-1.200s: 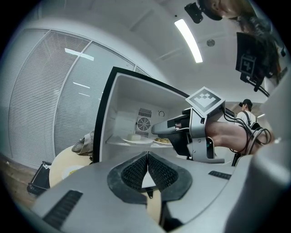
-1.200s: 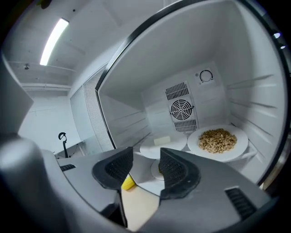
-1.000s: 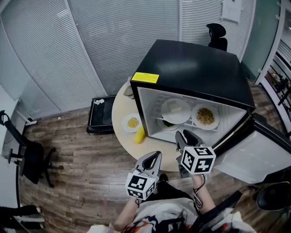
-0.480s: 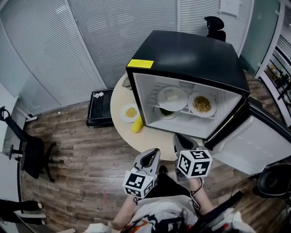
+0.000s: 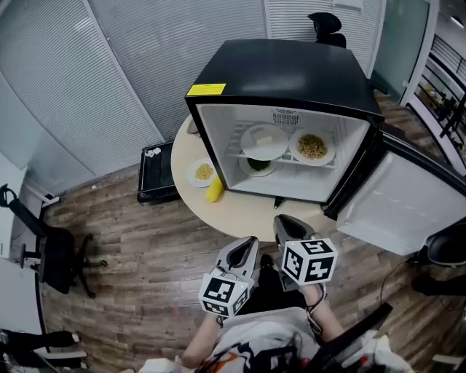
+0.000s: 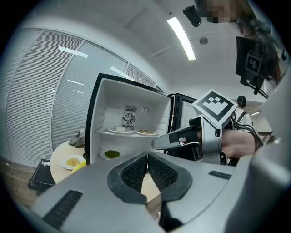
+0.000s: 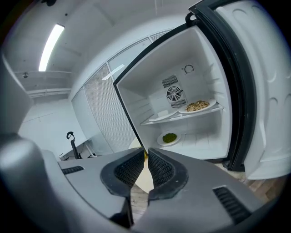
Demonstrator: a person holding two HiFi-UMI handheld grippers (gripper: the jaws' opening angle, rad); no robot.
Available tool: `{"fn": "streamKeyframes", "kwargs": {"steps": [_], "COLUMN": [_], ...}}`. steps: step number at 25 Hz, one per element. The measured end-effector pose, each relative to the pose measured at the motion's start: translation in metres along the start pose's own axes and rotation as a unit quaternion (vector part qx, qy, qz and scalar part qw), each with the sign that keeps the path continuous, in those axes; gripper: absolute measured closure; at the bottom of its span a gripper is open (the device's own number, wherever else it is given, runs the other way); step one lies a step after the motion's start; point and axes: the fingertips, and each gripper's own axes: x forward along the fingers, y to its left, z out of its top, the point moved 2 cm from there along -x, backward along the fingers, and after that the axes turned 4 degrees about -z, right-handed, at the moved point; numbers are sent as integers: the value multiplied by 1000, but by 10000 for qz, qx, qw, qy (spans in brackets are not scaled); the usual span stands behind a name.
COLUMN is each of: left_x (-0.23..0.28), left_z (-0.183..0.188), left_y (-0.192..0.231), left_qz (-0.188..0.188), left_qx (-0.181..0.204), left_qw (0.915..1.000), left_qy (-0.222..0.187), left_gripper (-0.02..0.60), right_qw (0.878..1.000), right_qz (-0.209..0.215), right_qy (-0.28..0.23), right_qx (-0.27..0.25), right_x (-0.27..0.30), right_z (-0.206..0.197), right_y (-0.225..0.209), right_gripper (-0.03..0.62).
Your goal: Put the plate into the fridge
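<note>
A black mini fridge (image 5: 291, 69) stands on a round table (image 5: 240, 215) with its door (image 5: 400, 204) swung open to the right. Its shelf holds a white plate (image 5: 263, 140) and a plate of grains (image 5: 312, 146); a plate of greens (image 5: 258, 165) lies below. Outside, left of the fridge, a plate of yellow grains (image 5: 203, 173) (image 6: 72, 161) sits beside a yellow cob (image 5: 214, 189). My left gripper (image 5: 249, 242) (image 6: 148, 154) is shut and empty, short of the table edge. My right gripper (image 5: 279, 220) (image 7: 146, 150) has just been closing on nothing and points at the open fridge.
A black tray (image 5: 153, 175) lies on the wooden floor left of the table. An office chair (image 5: 54, 255) stands at the far left, another (image 5: 328, 22) behind the fridge. Slatted blinds line the back wall. The open door takes up the right side.
Both grippers have drawn back from the fridge opening toward the person's body. The right jaws have narrowed. The plates have not moved.
</note>
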Motion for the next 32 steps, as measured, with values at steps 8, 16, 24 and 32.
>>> {"fn": "streamKeyframes", "kwargs": {"steps": [8, 16, 24, 32], "left_x": [-14, -21, -9, -13], "left_z": [-11, -6, -4, -9], "left_y": [-17, -6, -16, -46], "left_qz": [-115, 66, 104, 302], "left_qx": [-18, -28, -97, -220], "left_qw": [9999, 10000, 9999, 9993], "left_qy": [50, -22, -18, 40], "left_gripper": [568, 568, 568, 568], "right_qw": [9999, 9999, 9993, 9983], "right_qz": [-73, -5, 183, 352], "right_qy": [84, 161, 320, 471], "right_qx": [62, 40, 6, 34], "right_x": [-16, -12, -18, -44], "right_z": [-18, -22, -29, -43], "right_y": [3, 8, 6, -11], "right_gripper": [560, 565, 566, 568]}}
